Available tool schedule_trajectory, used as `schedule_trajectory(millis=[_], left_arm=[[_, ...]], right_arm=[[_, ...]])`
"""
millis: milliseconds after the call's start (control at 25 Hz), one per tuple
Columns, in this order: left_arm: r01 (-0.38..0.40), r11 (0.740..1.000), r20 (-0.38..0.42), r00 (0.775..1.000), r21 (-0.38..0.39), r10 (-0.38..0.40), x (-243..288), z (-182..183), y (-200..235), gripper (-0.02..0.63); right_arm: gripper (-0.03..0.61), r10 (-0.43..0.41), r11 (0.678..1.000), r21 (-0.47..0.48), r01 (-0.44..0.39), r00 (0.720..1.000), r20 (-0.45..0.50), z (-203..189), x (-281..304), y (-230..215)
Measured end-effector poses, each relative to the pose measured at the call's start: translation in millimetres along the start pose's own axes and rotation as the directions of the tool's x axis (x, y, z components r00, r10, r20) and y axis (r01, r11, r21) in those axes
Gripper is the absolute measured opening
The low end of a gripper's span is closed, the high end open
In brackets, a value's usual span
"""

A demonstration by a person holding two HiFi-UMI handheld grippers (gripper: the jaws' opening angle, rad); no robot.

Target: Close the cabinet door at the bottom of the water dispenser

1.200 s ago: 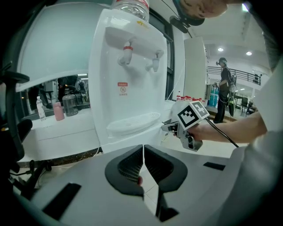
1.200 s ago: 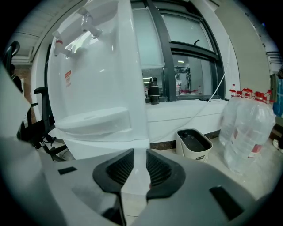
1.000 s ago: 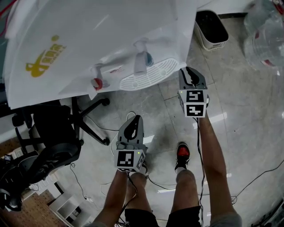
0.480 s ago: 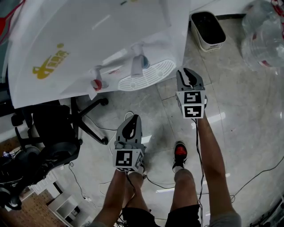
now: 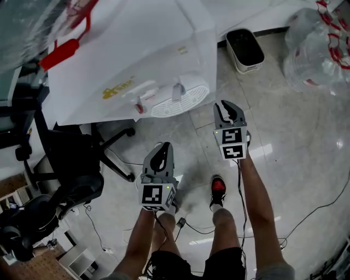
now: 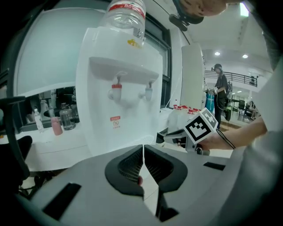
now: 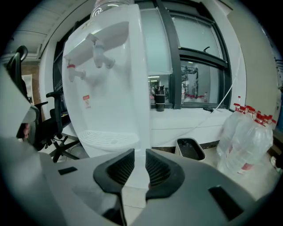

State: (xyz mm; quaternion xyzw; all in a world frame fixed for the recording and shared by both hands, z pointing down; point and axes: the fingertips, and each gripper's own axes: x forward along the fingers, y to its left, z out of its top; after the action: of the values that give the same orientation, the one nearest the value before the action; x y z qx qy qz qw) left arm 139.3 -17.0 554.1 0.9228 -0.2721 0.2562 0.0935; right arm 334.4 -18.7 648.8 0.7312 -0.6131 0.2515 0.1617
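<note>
Left gripper point(image 5: 163, 146) has its jaws pressed together, tip to tip, with nothing in them. The right gripper point(image 5: 227, 104) has its jaws a narrow slit apart, having just closed a little, and nothing sits between them either. Both hang in the air in front of the water dispenser point(image 5: 136, 60), well above the floor point(image 5: 295, 164) and near its drip tray point(image 5: 180, 101). The cabinet door belongs at the foot of that white body, and no view shows it. From the head it is tucked under the overhang of the tray, and in each gripper view the gripper's own body covers the lower front, so whether it stands ajar, or how far, cannot be told. That is the first hazard, I judge: a push made low down would be half blind, and a tip could land on the door's hinge side or slip off a smooth panel instead of swinging it home. Coming down from this height, a gripper could clip the tray or the taps point(image 6: 116, 92). A hard shove might rock the dispenser, top-heavy under its bottle point(image 6: 126, 13). On the floor, the office chair point(image 5: 71, 164) has its base close beside the dispenser and cables point(image 5: 322, 208) trail near the person's feet, so a step forward could snag, or a chair leg could block the door's swing.
</note>
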Motion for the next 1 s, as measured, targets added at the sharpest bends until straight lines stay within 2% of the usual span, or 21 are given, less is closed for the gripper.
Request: schedule_trajectory(millis=[160, 440, 720, 1000], left_arm=[[0.013, 1.000, 0.024, 1.000, 0.012, -0.013, -18, 38, -8, 0.031], [0.020, 0.999, 0.073, 0.997, 0.025, -0.022, -62, 106, -20, 0.031], [0.001, 0.999, 0.115, 0.993, 0.034, -0.005, -116, 169, -28, 0.031], [-0.036, 0.999, 0.160, 0.987, 0.034, 0.030, -175, 223, -29, 0.031]], right_arm=[[0.084, 0.009, 1.000, -0.029, -0.009, 1.000, 0.008, 28, -36, 9], [0.069, -0.003, 1.000, 0.003, 0.003, 0.997, 0.074, 95, -112, 21], [0.049, -0.003, 1.000, 0.029, -0.002, 0.986, 0.164, 171, -196, 43], [0.032, 0.029, 1.000, -0.001, -0.030, 0.971, 0.239, 240, -275, 73]])
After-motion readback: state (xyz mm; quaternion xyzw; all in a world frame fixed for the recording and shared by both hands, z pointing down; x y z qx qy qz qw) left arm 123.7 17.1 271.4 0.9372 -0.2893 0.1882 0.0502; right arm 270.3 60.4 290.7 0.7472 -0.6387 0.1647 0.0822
